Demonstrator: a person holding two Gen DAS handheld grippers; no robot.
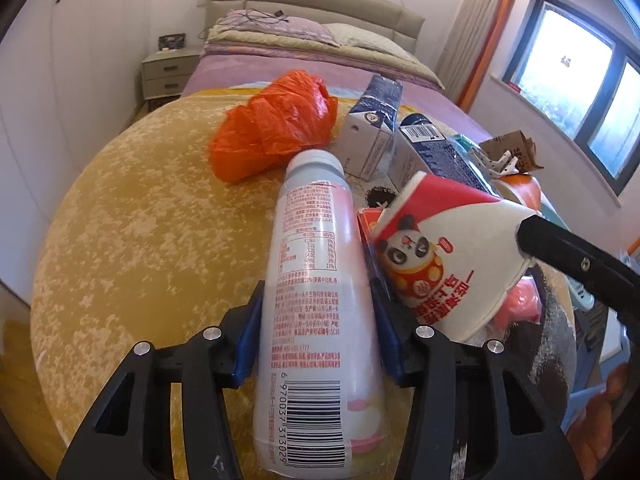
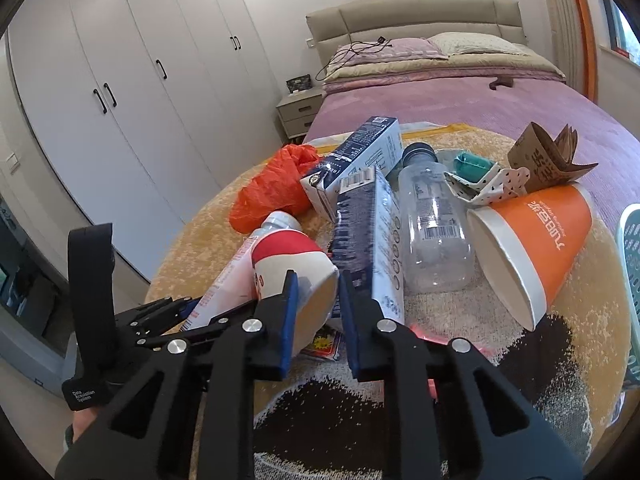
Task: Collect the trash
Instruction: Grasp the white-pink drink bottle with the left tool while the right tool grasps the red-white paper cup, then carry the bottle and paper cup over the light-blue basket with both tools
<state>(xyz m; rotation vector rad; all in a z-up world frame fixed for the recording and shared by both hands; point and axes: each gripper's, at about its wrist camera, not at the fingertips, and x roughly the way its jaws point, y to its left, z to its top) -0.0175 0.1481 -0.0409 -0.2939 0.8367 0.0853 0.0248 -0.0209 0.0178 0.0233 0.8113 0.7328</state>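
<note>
My left gripper (image 1: 318, 332) is shut on a pink-and-white plastic bottle (image 1: 316, 280) and holds it over the yellow rug. The bottle also shows in the right wrist view (image 2: 236, 268). My right gripper (image 2: 320, 308) is shut on the rim of a red-and-white panda paper cup (image 2: 296, 264), which lies tilted against the bottle; the cup also shows in the left wrist view (image 1: 444, 256). More trash lies behind: an orange plastic bag (image 1: 276, 124), two blue-and-white cartons (image 2: 360, 156), a clear bottle (image 2: 432, 224) and an orange paper cup (image 2: 528, 240).
A round yellow rug (image 1: 132, 220) with a black patch (image 2: 340, 416) bears the trash. A teal basket edge (image 2: 632, 280) is at the right. A purple bed (image 2: 480, 100), a nightstand (image 2: 298, 114) and white wardrobes (image 2: 120, 100) stand behind. Folded brown cardboard (image 2: 548, 156) lies near the orange cup.
</note>
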